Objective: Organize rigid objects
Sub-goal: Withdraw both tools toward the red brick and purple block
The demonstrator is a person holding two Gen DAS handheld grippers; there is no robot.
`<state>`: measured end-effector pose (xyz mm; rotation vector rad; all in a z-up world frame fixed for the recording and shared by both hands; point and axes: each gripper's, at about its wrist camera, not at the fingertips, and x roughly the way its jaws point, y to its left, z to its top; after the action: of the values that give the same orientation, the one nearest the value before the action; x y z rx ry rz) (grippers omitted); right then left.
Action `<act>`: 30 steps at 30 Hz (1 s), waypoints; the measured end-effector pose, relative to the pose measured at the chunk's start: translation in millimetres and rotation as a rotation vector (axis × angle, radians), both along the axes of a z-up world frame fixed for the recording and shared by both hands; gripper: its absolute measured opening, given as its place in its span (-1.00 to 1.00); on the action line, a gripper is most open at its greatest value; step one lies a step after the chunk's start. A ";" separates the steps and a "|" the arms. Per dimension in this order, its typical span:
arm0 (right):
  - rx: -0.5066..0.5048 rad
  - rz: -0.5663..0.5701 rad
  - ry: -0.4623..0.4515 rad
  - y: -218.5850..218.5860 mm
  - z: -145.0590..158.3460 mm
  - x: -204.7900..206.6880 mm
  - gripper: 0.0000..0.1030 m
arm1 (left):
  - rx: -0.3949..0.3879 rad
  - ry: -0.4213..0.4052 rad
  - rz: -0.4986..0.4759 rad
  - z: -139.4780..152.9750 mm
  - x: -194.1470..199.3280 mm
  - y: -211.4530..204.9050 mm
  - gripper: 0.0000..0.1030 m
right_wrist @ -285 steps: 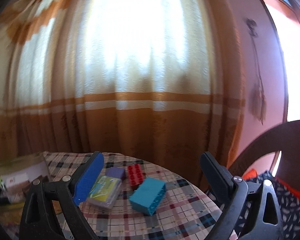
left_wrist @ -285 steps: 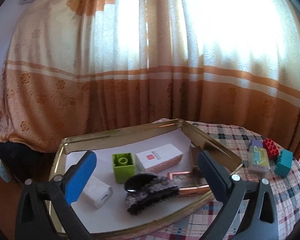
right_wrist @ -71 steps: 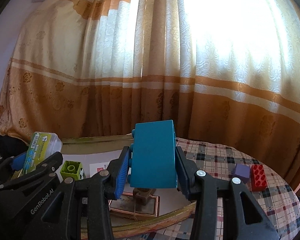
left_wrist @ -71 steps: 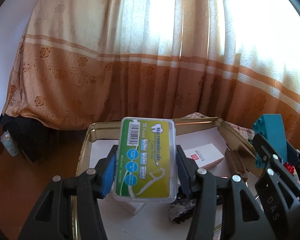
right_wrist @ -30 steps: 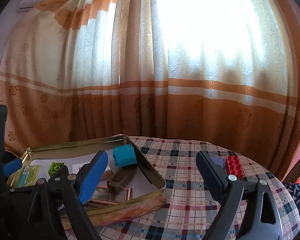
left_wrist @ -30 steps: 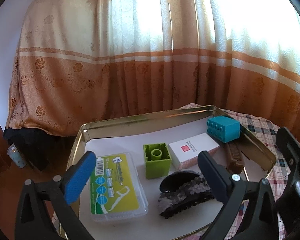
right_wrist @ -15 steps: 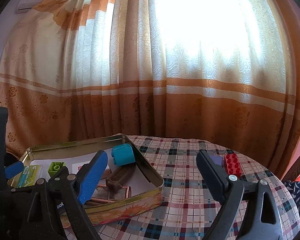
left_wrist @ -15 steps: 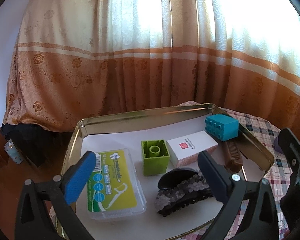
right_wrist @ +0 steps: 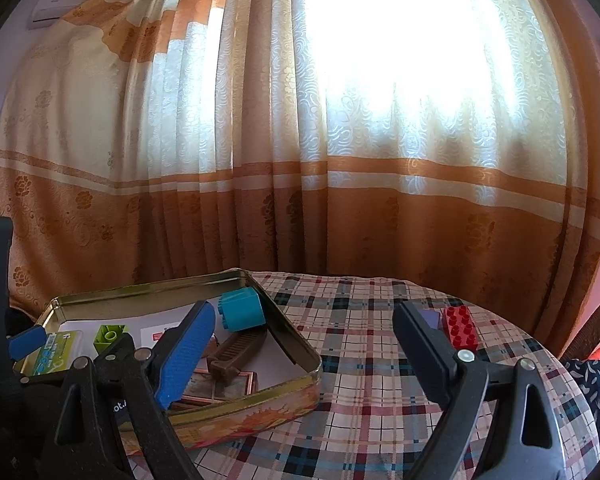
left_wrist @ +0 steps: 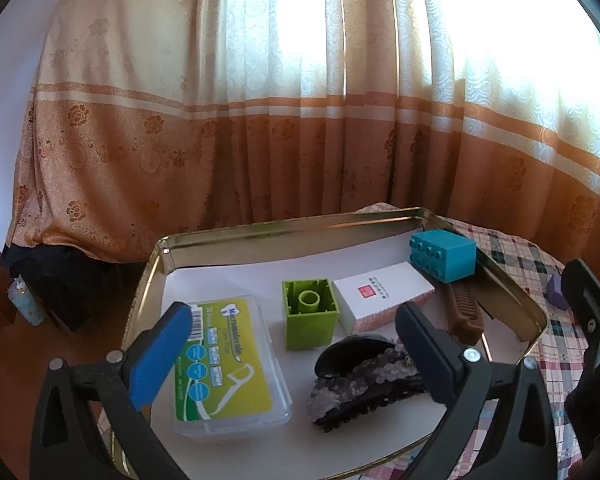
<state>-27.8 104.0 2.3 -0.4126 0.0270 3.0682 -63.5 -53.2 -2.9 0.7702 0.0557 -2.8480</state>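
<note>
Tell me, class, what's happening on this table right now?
Someone holding a gripper in each hand is sorting small items into a gold tin. Both the left gripper and right gripper are open and empty. The floss box, green block and teal block lie inside; the red block and purple block remain on the checked tablecloth.

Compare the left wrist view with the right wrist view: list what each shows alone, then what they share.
Only the left wrist view shows the sequined hair clip.

Only the right wrist view shows the red brick on the checked tablecloth and the copper frame in the tin.

Both show the gold tin, floss pick box, green block, white box, teal brick, brown comb and purple block. Both grippers' jaws are open.
</note>
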 end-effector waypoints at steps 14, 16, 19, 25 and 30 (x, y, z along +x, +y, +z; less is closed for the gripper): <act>0.041 -0.072 -0.005 23.0 1.3 1.6 0.79 | -0.020 0.048 -0.079 5.8 11.6 17.9 0.99; 0.045 -0.086 -0.009 30.6 1.7 1.2 0.79 | -0.036 0.059 -0.097 7.2 14.5 24.5 0.99; 0.059 -0.122 -0.007 45.3 1.9 1.6 0.79 | -0.074 0.084 -0.134 10.0 20.0 36.6 0.99; 0.083 -0.213 -0.011 81.2 2.1 1.3 0.79 | -0.163 0.139 -0.233 14.7 33.7 65.6 0.99; 0.093 -0.280 -0.021 111.1 3.2 -0.1 0.79 | -0.254 0.183 -0.294 17.1 43.7 92.2 0.99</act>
<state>-27.9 215.1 5.5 -0.3981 -0.0537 2.7774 -19.8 39.0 14.1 0.4999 -0.4194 -3.1055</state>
